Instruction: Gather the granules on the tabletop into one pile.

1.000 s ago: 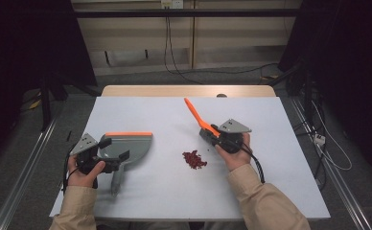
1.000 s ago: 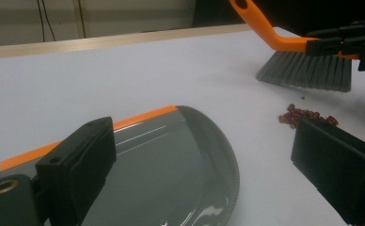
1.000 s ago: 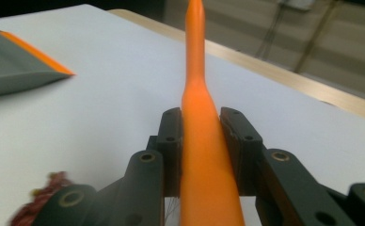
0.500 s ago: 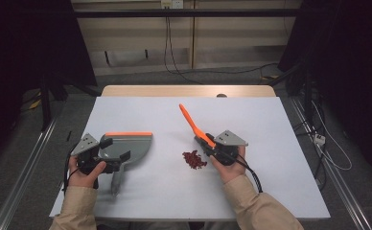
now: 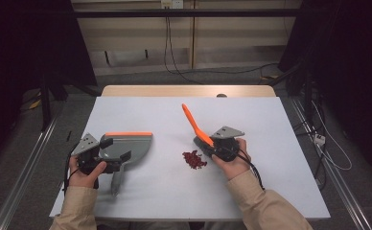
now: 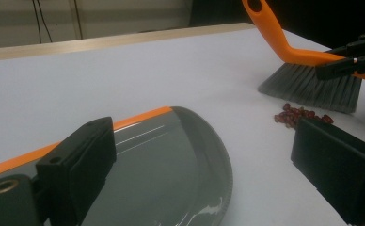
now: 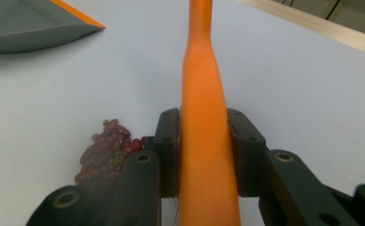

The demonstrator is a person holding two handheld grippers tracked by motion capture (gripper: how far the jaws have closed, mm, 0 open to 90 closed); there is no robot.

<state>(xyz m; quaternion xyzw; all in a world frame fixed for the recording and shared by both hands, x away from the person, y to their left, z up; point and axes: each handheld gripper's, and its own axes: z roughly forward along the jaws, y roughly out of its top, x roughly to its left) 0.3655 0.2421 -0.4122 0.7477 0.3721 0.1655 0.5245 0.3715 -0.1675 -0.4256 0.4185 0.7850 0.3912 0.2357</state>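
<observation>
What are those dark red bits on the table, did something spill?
Yes: a small heap of dark red beans lies loose on the white table, between the grey dustpan and the orange-handled brush. The right gripper clamps the brush handle, its bristles standing beside the heap. Nothing else looks odd.

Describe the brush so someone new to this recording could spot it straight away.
Start at the white table. On its right half, the right gripper is clamped on the brush, just right of a small pile of dark red bits. Its long orange handle slants up, unlike the flat grey dustpan at the left.
</observation>
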